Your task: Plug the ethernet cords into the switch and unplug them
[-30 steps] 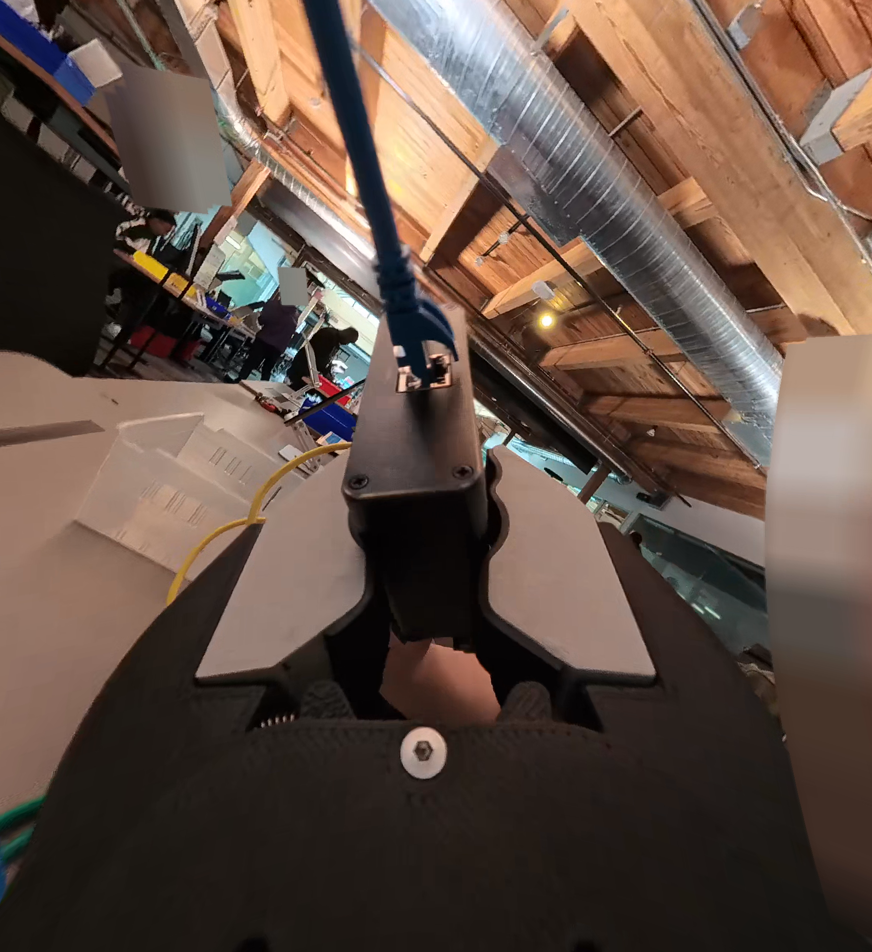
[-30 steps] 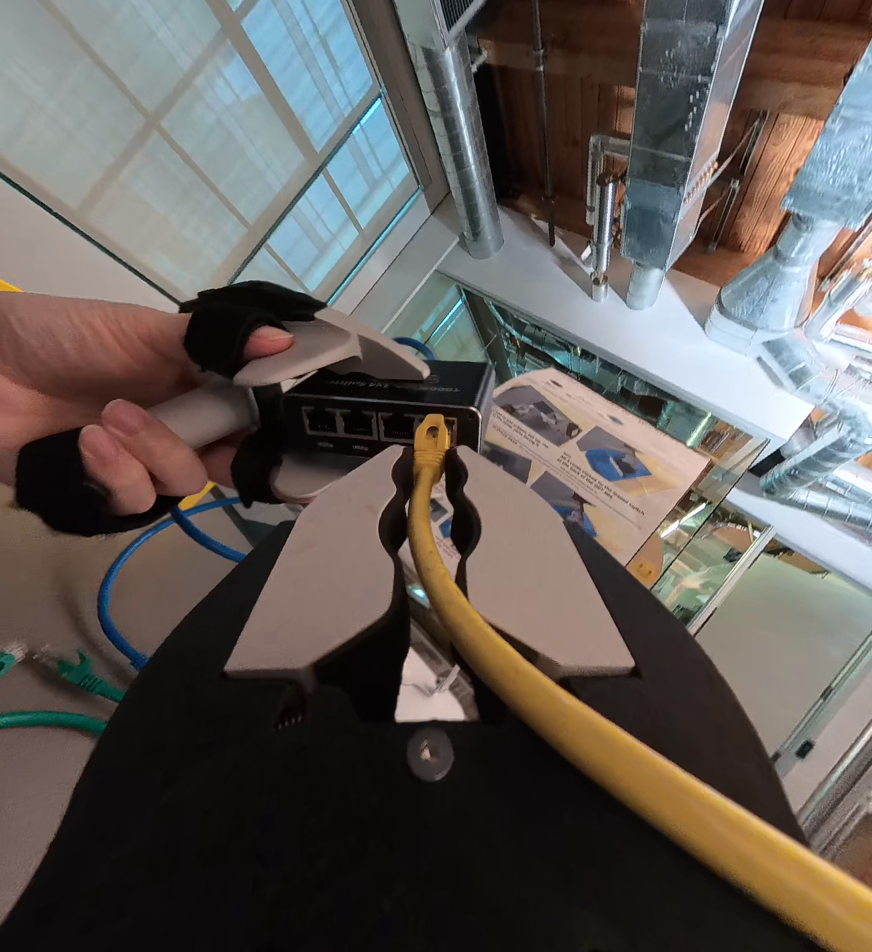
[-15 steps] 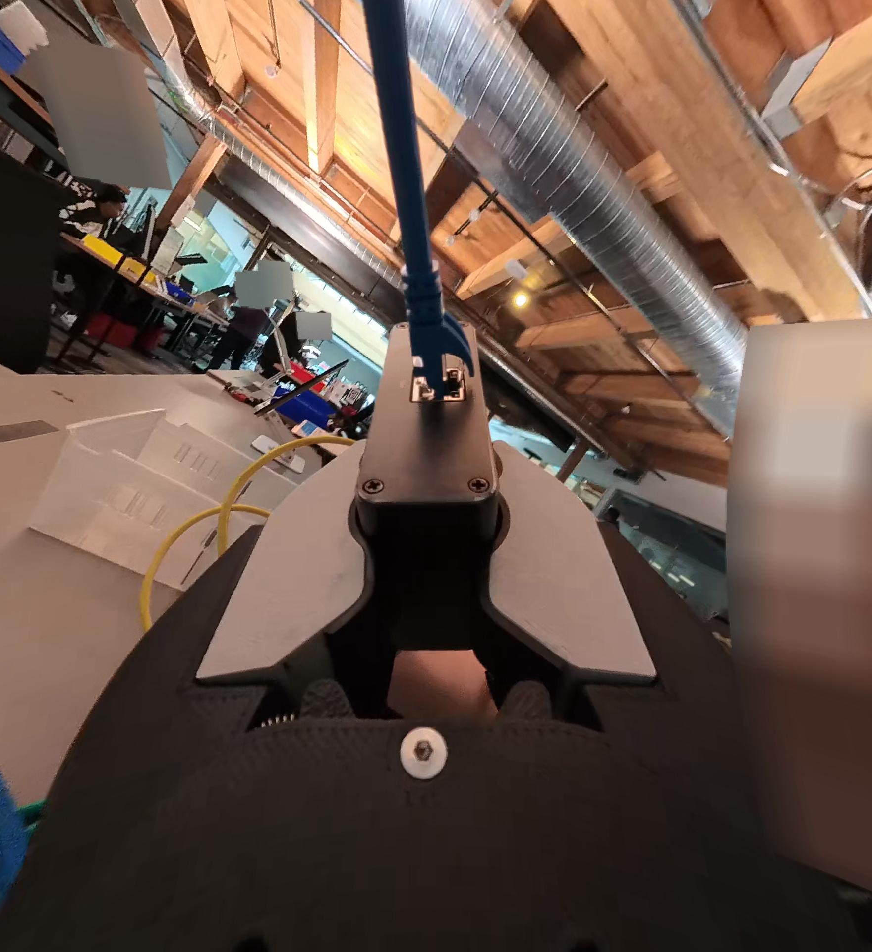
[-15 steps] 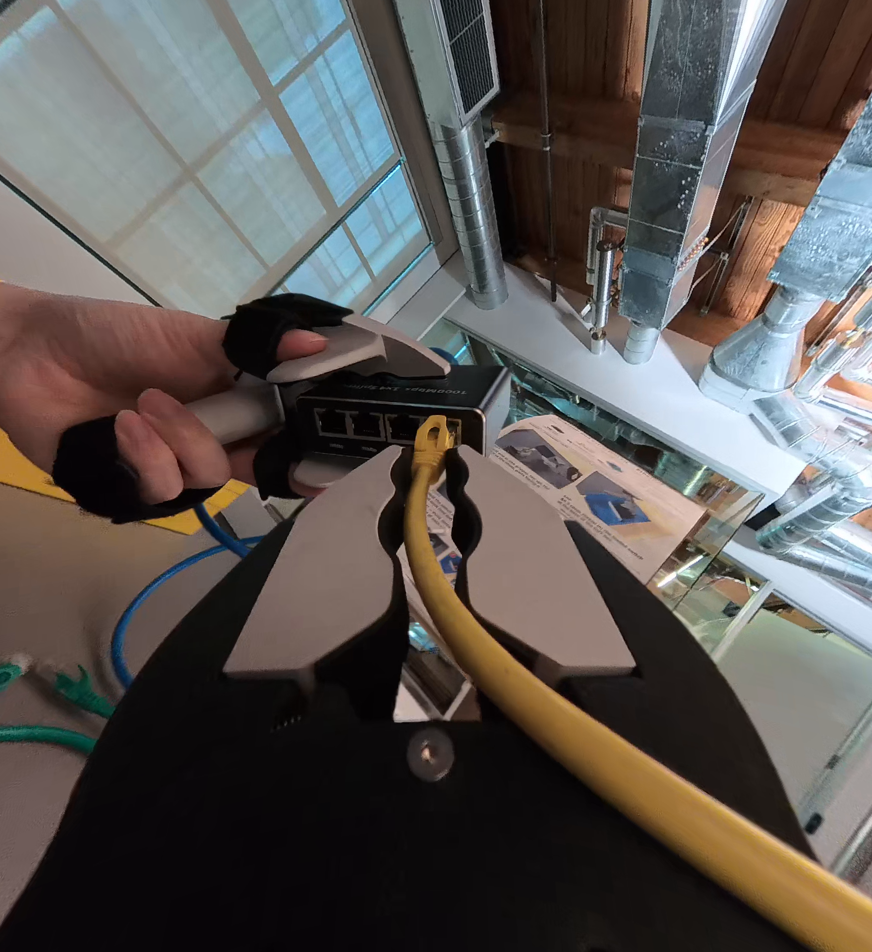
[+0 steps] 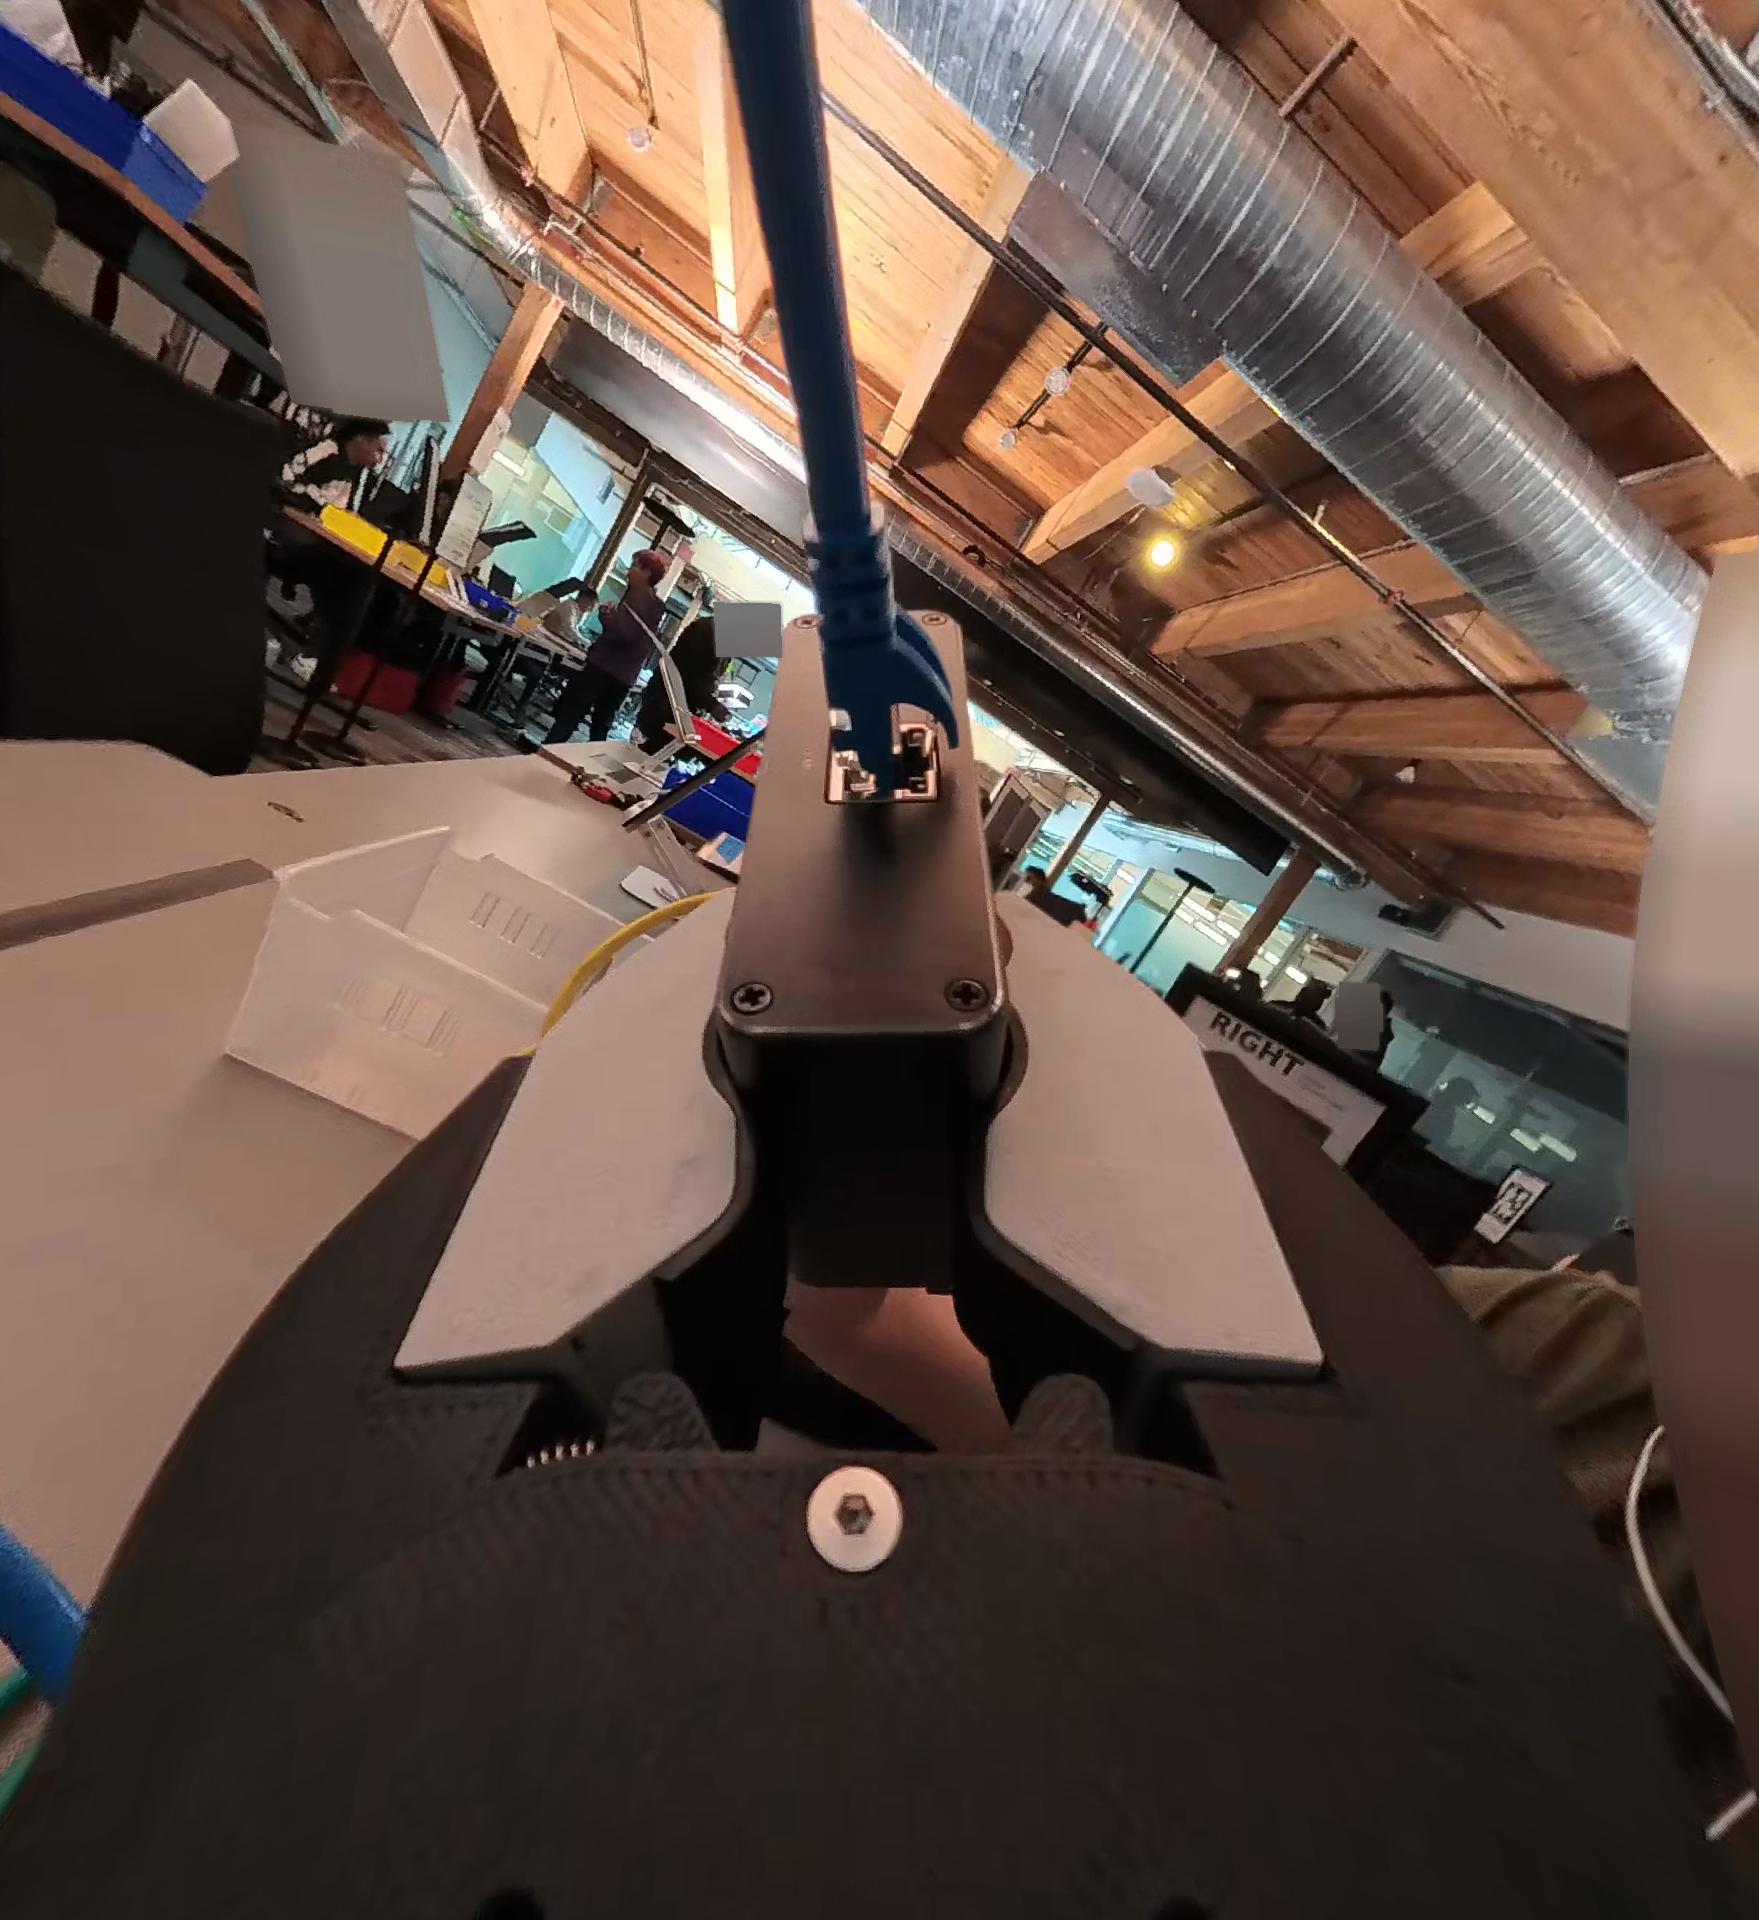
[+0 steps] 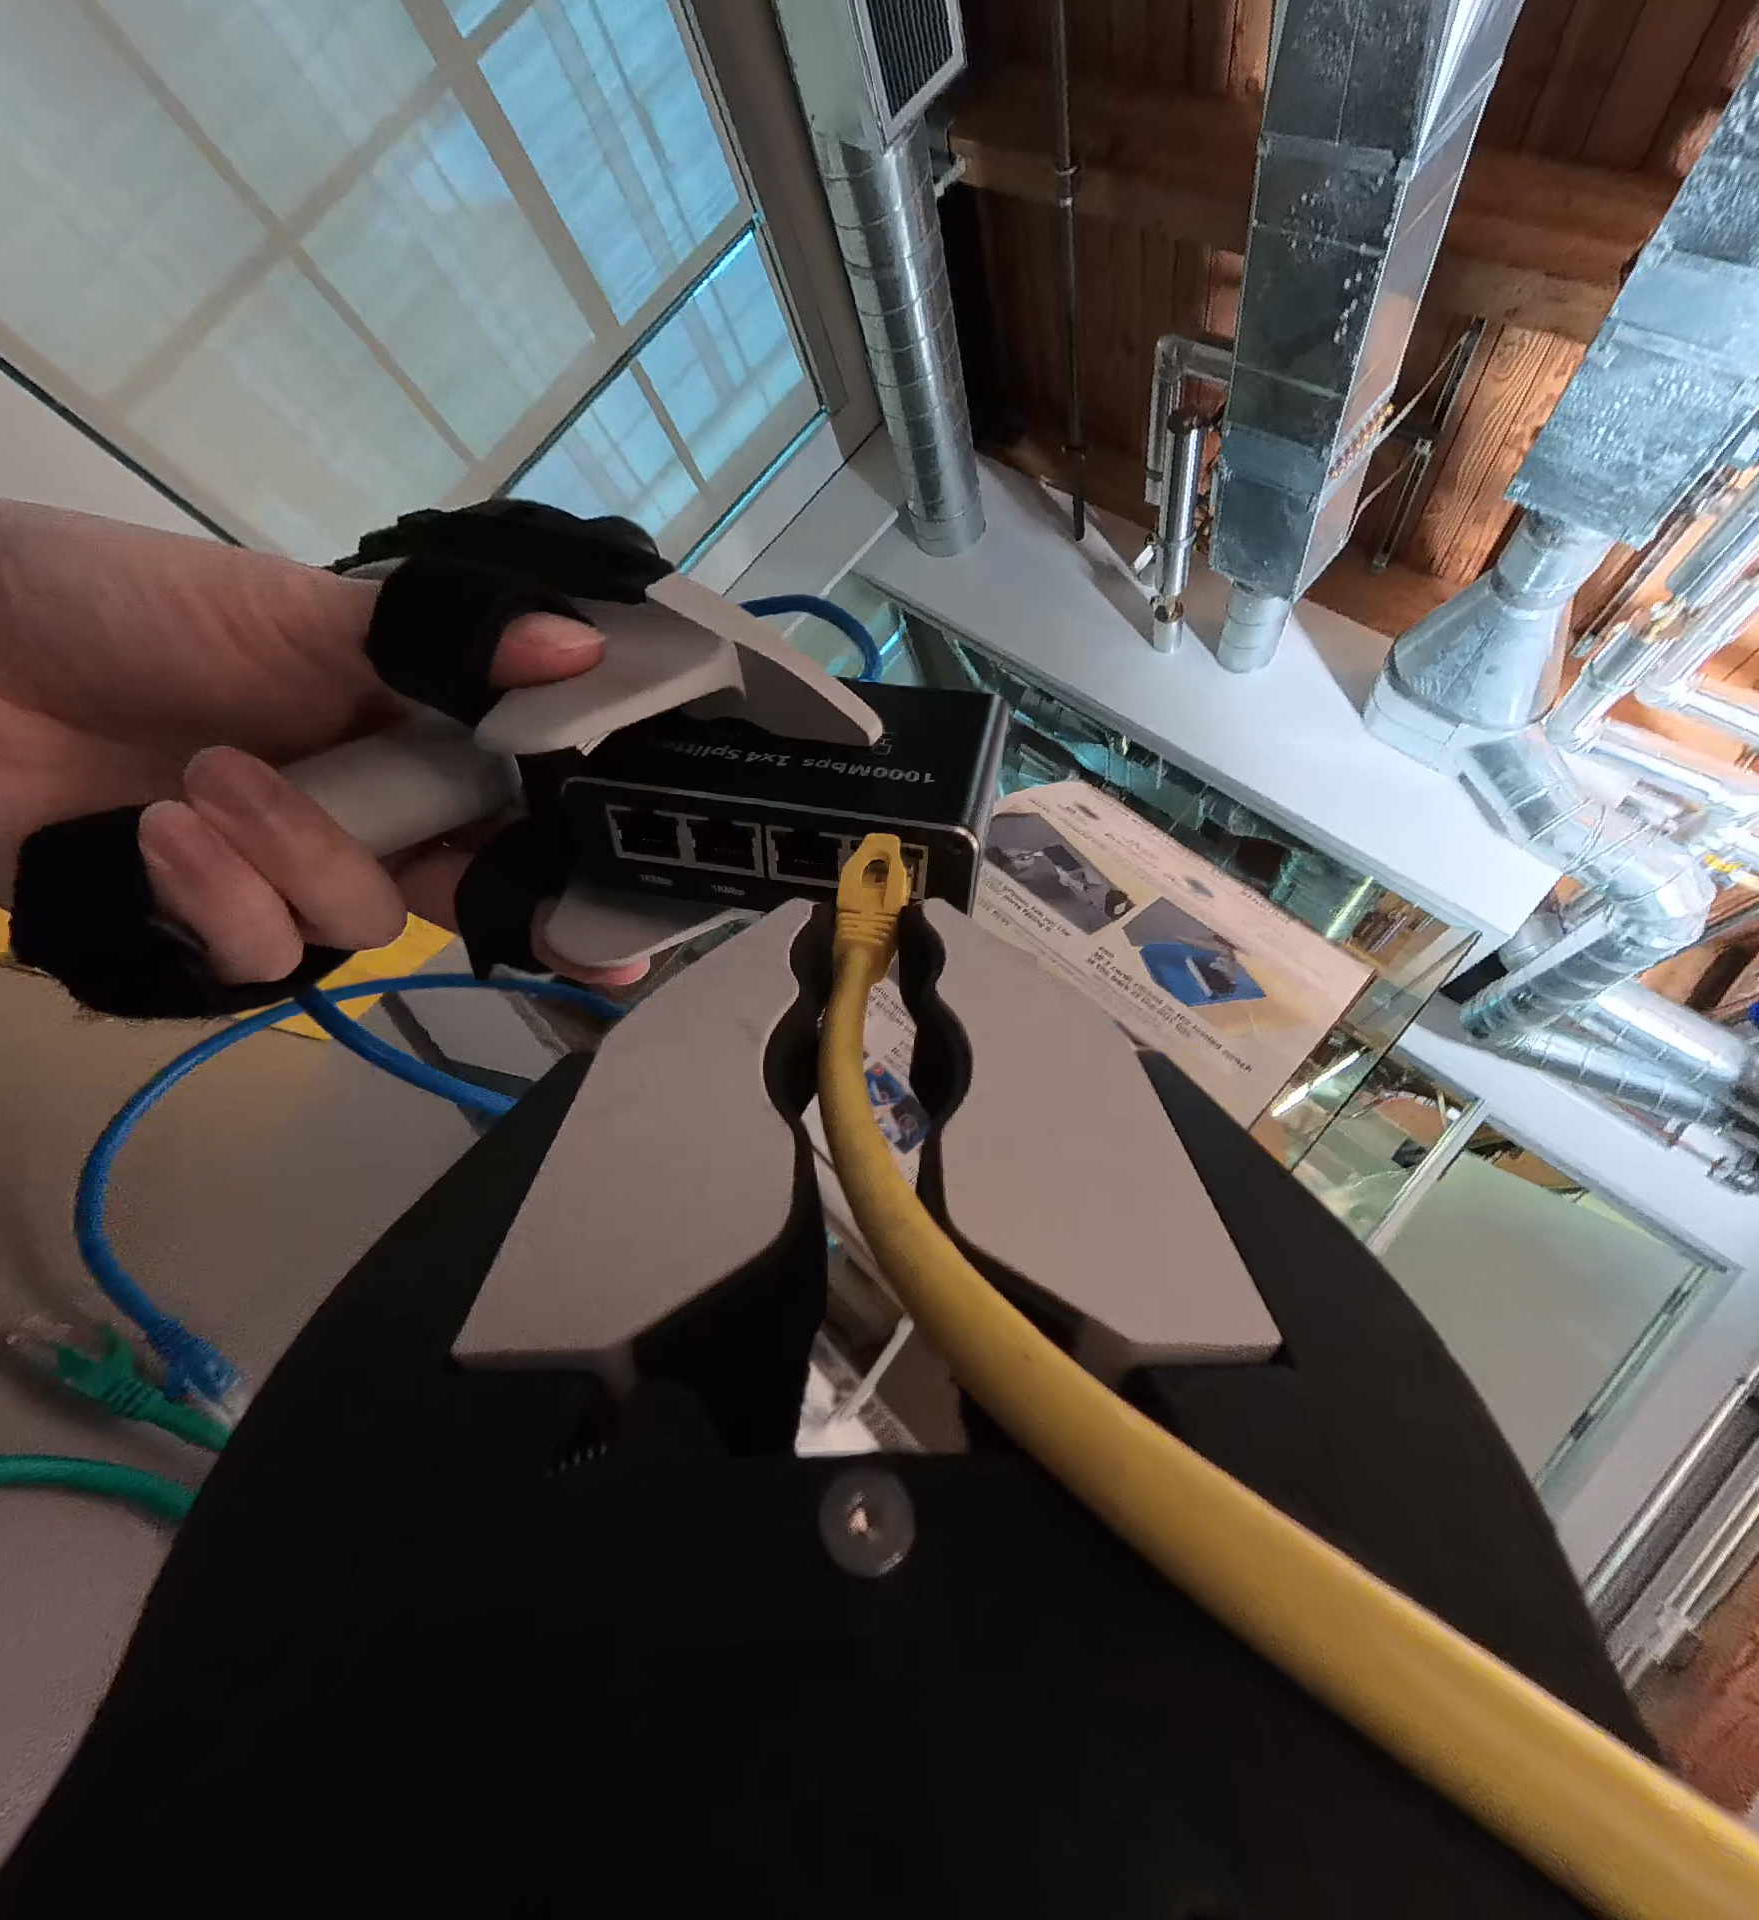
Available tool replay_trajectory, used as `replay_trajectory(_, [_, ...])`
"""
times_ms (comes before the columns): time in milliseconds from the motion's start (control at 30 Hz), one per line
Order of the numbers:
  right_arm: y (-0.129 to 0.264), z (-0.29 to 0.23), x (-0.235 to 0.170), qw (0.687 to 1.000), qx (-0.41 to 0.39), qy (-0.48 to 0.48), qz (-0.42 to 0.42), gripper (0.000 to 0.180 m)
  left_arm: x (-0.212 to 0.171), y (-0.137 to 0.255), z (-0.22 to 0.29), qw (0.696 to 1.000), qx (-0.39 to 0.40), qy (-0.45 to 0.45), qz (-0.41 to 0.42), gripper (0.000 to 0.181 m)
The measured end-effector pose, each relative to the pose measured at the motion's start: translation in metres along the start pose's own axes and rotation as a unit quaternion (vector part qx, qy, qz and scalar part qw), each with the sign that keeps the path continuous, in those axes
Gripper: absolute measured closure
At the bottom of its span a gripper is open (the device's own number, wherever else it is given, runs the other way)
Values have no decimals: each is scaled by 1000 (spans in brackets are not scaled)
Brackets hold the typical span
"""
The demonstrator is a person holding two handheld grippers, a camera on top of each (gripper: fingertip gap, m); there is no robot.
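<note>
The left hand-held gripper (image 5: pixel 859 1081) is clenched on the black ethernet switch (image 5: pixel 859 914), held up off the bench (image 5: pixel 75 1195). A blue ethernet cord (image 5: pixel 813 364) sits plugged into the single port on the switch's upper face. The right hand-held gripper (image 6: pixel 859 935) grasps the yellow ethernet cord (image 6: pixel 854 1039) just behind its plug, whose tip is at the rightmost of four front ports; how deep it sits I cannot tell. The other three ports are empty. Green ethernet cords (image 6: pixel 116 1387) lie loose on the bench beside a clear plastic box (image 5: pixel 387 987)
</note>
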State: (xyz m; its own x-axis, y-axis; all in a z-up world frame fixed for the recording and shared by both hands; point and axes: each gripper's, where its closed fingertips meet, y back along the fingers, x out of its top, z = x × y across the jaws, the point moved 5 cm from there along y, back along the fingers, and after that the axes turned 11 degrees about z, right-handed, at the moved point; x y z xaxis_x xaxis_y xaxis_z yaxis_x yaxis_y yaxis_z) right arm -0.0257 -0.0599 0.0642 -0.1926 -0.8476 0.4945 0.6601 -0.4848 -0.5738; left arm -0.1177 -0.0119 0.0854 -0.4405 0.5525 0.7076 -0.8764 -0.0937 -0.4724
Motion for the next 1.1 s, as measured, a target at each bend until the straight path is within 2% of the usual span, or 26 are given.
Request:
replay_trajectory(100, [2,6,11,999,1,28,36,166,1,-5,17,999,-29,-42,-6,142])
replay_trajectory(167, [3,11,17,999,-4,17,48,167,2,-8,26,998,-40,-57,-13,124])
replay_trajectory(200, [3,12,18,999,-6,11,51,167,4,-9,29,997,-45,-58,-8,121])
replay_trajectory(333, [3,6,18,998,13,26,58,167,14,-1,23,998,-45,-16,45,142])
replay_trajectory(533, [2,3,14,999,6,15,39,167,14,1,20,999,-28,-36,10,142])
replay_trajectory(733, [3,3,11,999,-1,4,37,166,9,1,13,1000,-25,3,18,142])
replay_trajectory(867, [2,3,11,999,9,12,34,166,11,2,14,1000,-28,-4,9,143])
replay_trajectory(1000, [3,1,27,996,31,48,71,167,15,3,28,997,-73,11,-13,141])
replay_trajectory(1100, [4,4,36,994,42,47,92,167,21,4,35,994,-102,41,2,135])
